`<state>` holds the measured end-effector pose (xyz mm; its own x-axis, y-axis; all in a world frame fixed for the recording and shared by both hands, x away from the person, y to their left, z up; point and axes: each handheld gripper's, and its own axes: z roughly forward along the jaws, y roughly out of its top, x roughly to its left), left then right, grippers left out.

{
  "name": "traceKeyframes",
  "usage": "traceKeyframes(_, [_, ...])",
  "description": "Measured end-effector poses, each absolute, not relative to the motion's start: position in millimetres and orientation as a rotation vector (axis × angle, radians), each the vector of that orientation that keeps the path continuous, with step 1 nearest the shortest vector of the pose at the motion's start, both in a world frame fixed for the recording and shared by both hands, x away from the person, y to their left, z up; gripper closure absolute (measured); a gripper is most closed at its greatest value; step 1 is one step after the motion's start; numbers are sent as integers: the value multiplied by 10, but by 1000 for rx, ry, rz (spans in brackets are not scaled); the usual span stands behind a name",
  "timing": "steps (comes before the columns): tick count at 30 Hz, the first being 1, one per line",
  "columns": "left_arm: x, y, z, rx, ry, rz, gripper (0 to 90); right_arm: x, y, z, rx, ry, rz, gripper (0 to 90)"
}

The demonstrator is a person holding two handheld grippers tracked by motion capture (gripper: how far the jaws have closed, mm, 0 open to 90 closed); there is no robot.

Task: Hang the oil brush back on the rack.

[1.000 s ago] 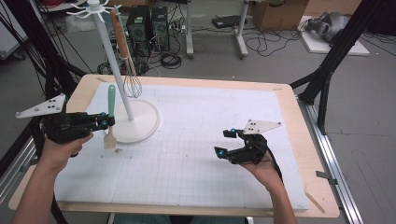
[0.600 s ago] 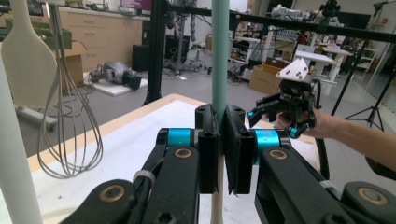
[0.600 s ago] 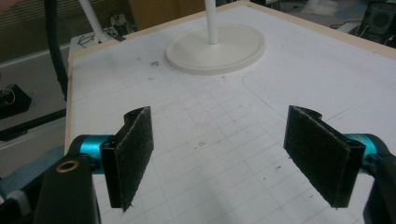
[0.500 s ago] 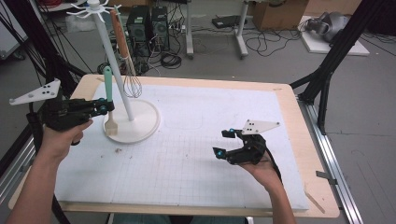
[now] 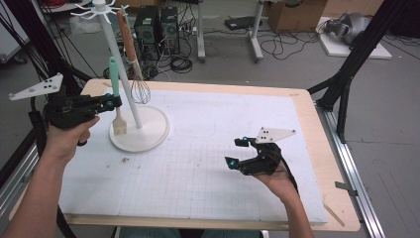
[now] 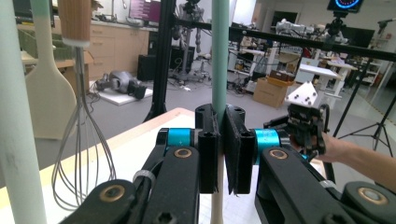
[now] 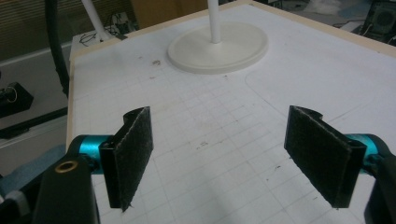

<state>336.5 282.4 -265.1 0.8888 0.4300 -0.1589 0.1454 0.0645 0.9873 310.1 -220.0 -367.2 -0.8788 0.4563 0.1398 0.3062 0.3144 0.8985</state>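
High view: the left gripper (image 5: 106,104), held in the person's left hand (image 5: 67,139) at the left edge of the bench (image 5: 317,124), has its jaws pinched on the mint-green handle of a pastry brush (image 5: 116,99). The brush hangs upright, handle upward and pale bristle head downward, with the head above the round base of the white utensil stand (image 5: 143,131) and just beside the stand's pole. A wire whisk (image 5: 138,84) with a wooden handle hangs from a hook at the top of the stand, on the far side of the pole from the brush. The right gripper (image 5: 237,151) rests in the person's right hand (image 5: 277,181) over the white gridded mat (image 5: 198,163), well apart from the stand, its jaws spread with nothing between them.

Left gripper view: the two black jaws close on the green brush handle (image 6: 220,51), which passes vertically between them; the whisk (image 6: 84,140) and the stand's pole (image 6: 16,116) appear at the left, and a pale spatula (image 6: 49,98) hangs behind the whisk. The right gripper (image 6: 306,121) shows farther off at the right.

Right gripper view: the jaws stand wide apart above the mat (image 7: 210,140), with the stand's base (image 7: 219,46) beyond them.
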Motion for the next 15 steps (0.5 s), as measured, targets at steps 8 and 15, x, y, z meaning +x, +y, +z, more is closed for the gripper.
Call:
traceKeyframes(8, [3448, 2786, -2556, 1491, 489, 234, 843, 3110, -2201, -3674, 703, 2426, 1619, 225])
traceKeyframes(15, [3508, 2744, -2469, 1472, 501, 252, 843, 3105, -2208, -3664, 700, 2425, 1622, 225])
